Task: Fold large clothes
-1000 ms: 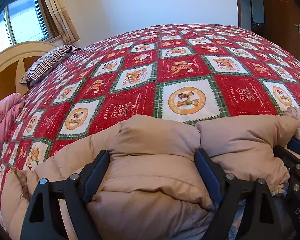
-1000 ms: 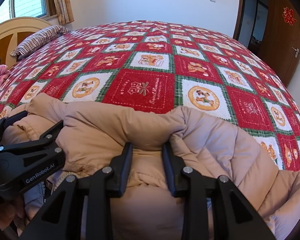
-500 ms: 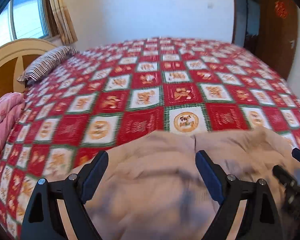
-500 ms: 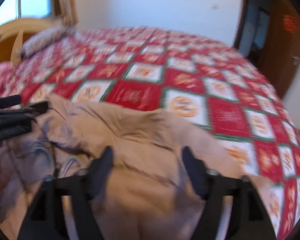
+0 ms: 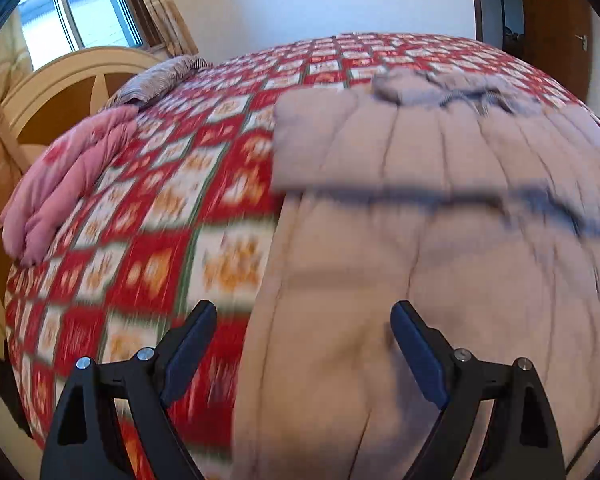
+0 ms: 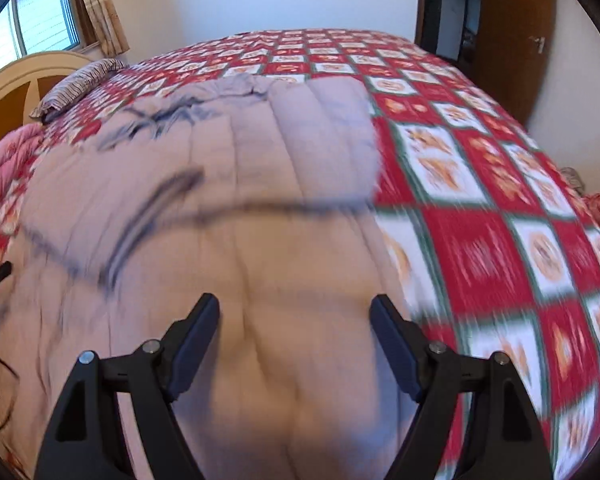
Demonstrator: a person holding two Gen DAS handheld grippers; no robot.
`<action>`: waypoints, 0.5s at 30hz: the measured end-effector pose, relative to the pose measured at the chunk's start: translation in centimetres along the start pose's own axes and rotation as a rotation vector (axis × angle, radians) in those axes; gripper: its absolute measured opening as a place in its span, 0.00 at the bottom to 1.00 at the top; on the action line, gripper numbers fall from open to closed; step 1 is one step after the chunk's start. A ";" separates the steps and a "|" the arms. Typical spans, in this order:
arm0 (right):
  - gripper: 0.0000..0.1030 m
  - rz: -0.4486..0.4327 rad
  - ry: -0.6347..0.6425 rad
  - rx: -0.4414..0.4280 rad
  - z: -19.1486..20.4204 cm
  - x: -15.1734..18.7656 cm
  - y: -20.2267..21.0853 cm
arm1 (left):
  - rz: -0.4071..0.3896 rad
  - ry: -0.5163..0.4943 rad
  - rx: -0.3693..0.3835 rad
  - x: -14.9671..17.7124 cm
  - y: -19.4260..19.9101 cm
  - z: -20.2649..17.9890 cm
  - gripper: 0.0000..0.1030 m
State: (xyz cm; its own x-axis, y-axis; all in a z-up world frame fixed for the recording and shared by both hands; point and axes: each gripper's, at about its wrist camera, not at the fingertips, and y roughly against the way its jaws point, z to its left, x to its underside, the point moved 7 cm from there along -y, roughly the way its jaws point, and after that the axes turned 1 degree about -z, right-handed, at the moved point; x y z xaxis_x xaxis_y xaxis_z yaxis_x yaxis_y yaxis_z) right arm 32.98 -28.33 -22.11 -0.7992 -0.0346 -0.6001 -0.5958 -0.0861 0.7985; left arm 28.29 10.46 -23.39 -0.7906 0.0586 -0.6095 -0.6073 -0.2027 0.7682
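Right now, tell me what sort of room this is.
A bedroom, most likely. A wide bed under a red patterned quilt fills the view, with a curved headboard and a striped pillow at its end, a window above and a wooden door opposite.

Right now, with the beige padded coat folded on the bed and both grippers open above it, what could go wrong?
1. The puffy coat may spring open: neither the left gripper nor the right gripper presses on it.
2. Its top layer ends at a loose edge, so an open finger passing low might catch and lift it.
3. The collar looks bunched, so later folds could turn out uneven.
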 end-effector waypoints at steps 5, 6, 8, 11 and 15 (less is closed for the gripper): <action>0.78 -0.022 -0.012 0.028 0.2 4.8 2.6 | 0.004 0.028 0.025 4.5 1.9 1.3 0.87; 0.78 -0.030 -0.011 0.029 0.4 5.5 3.1 | 0.007 0.036 0.031 5.3 2.2 1.5 0.87; 0.78 -0.053 -0.018 0.032 0.4 6.6 4.3 | 0.003 0.045 0.039 6.7 2.9 1.9 0.87; 0.78 -0.074 -0.043 0.037 -0.1 8.5 6.2 | -0.011 0.060 0.052 8.4 3.9 2.5 0.87; 0.79 -0.081 -0.075 0.065 -1.0 10.9 7.9 | -0.021 0.106 0.101 10.0 4.6 3.1 0.87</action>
State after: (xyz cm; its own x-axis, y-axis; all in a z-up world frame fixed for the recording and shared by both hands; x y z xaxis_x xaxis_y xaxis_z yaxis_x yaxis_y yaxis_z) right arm 19.63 -30.41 -22.41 -0.7502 0.0449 -0.6597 -0.6609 -0.0210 0.7502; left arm 17.34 13.12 -25.40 -0.7684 -0.0432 -0.6386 -0.6324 -0.1025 0.7679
